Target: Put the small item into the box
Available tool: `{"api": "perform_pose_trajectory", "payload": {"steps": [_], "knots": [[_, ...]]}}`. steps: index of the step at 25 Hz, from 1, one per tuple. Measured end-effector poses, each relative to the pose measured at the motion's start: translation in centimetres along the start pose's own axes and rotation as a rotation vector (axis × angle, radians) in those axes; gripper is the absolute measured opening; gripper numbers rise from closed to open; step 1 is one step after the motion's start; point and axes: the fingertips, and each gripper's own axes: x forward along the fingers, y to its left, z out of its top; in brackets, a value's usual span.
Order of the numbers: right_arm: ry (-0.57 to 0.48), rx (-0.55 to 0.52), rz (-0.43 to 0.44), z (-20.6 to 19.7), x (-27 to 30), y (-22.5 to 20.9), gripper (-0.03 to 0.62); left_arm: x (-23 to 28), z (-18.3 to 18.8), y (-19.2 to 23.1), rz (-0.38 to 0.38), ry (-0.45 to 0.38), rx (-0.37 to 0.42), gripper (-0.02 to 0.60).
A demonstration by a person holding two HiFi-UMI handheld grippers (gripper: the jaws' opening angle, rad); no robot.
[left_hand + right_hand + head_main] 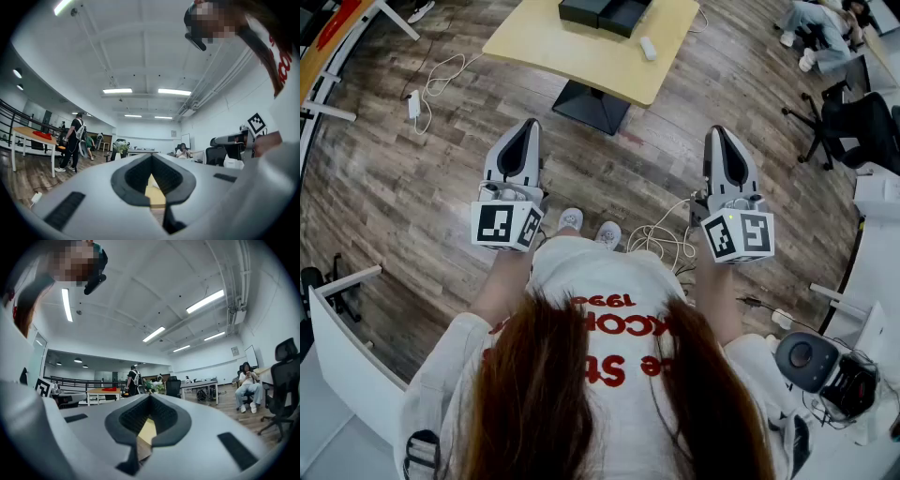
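Observation:
A small white item (648,48) lies on the yellow table (572,49) ahead of me, just right of a black box (605,11) at the table's far edge. Both grippers hang over the wooden floor, well short of the table and pointing toward it. My left gripper (524,131) has its jaws together with nothing between them, and my right gripper (725,139) is the same. In the left gripper view the shut jaws of the left gripper (151,163) frame a sliver of yellow table top. The right gripper (149,401) shows the same in its own view.
White cables (661,239) trail on the floor by the person's shoes (589,226), and a charger with its cord (414,104) lies at the left. An office chair (853,122) and a seated person (820,28) are at the right. White furniture (342,342) flanks both sides.

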Motion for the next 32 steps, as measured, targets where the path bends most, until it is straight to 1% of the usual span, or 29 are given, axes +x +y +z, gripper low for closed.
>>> {"api": "perform_pose_trajectory", "payload": {"steps": [4, 10, 17, 22, 26, 32], "knots": [[-0.013, 0.001, -0.003, 0.4, -0.4, -0.5, 0.005, -0.1, 0.1, -0.2, 0.012, -0.004, 0.004, 0.006], [-0.016, 0.038, 0.015, 0.4, 0.2, -1.6, 0.005, 0.5, 0.1, -0.4, 0.034, -0.006, 0.004, 0.006], [-0.02, 0.065, 0.06, 0.2, 2.1, -1.8, 0.005, 2.0, -0.4, -0.3, 0.042, 0.003, 0.001, 0.006], [-0.024, 0.079, 0.057, 0.3, 4.6, -2.7, 0.005, 4.6, -0.8, 0.8, 0.035, 0.003, -0.004, 0.006], [-0.024, 0.073, 0.049, 0.6, 7.5, -3.4, 0.005, 7.8, -0.9, 2.5, 0.02, -0.005, -0.013, 0.006], [-0.031, 0.074, 0.01, 1.0, 12.4, -4.8, 0.006, 13.8, -1.1, 4.9, -0.037, -0.008, -0.024, 0.006]]}}
